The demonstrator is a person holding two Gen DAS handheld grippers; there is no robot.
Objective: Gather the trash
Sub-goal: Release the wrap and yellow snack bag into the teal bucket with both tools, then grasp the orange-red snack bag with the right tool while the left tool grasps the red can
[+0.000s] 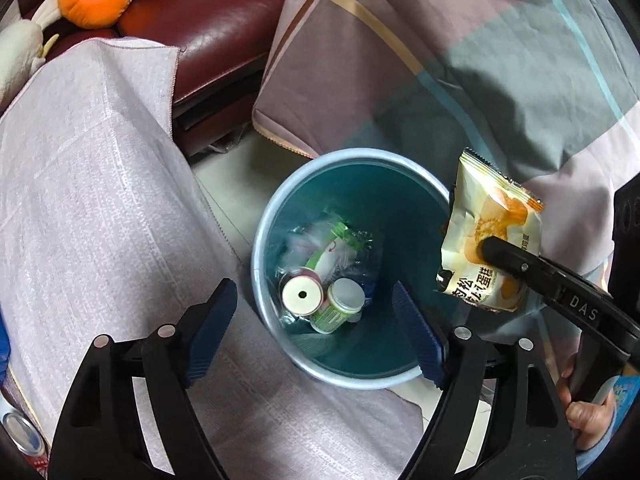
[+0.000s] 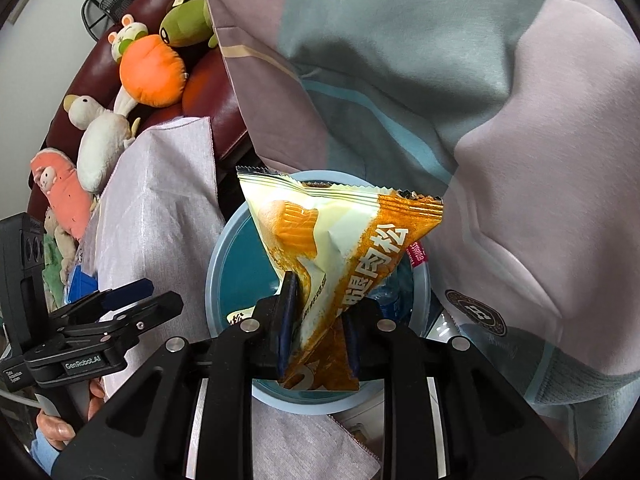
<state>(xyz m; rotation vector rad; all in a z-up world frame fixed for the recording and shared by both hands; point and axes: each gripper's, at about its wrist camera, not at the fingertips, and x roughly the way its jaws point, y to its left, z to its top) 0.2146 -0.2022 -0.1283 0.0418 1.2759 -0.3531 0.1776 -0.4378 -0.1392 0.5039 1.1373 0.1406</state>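
The bin (image 1: pixel 344 264) already has some trash in it (a can, a cup), the left gripper (image 1: pixel 316 332) hangs over it with empty jaws wide apart, and the right gripper (image 2: pixel 318 326) pinches a snack bag (image 2: pixel 340 240) above the bin, not dropped yet.

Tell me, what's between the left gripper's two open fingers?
Nothing held. In the left wrist view, the left gripper hangs open over the blue bin, with trash below.

glossy foil snack wrapper (image 2: pixel 340 248), smooth plastic bin (image 1: pixel 264 248), matt woven cloth (image 1: pixel 92 184), shiny leather sofa (image 1: pixel 208 24).
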